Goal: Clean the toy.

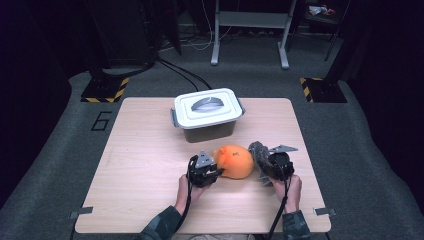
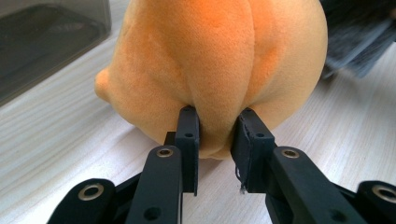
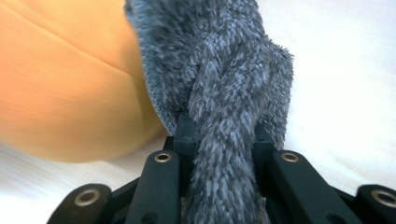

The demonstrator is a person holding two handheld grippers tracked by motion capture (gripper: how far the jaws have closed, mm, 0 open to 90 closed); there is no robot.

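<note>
The left gripper [image 2: 215, 123] has its black jaws pinched on a fold of the orange plush toy [image 2: 219, 65], a soft, rounded, short-napped thing with stitched seams; it lies on the pale wood-grain table [image 1: 145, 165] just in front of that gripper, near the front edge; beside it on the right, touching, the shaggy grey cloth [image 3: 224, 93], twisted into a rope, is clamped between the right gripper's [image 3: 223, 135] jaws; behind stands a lidded grey plastic box [image 1: 207, 112].
</note>
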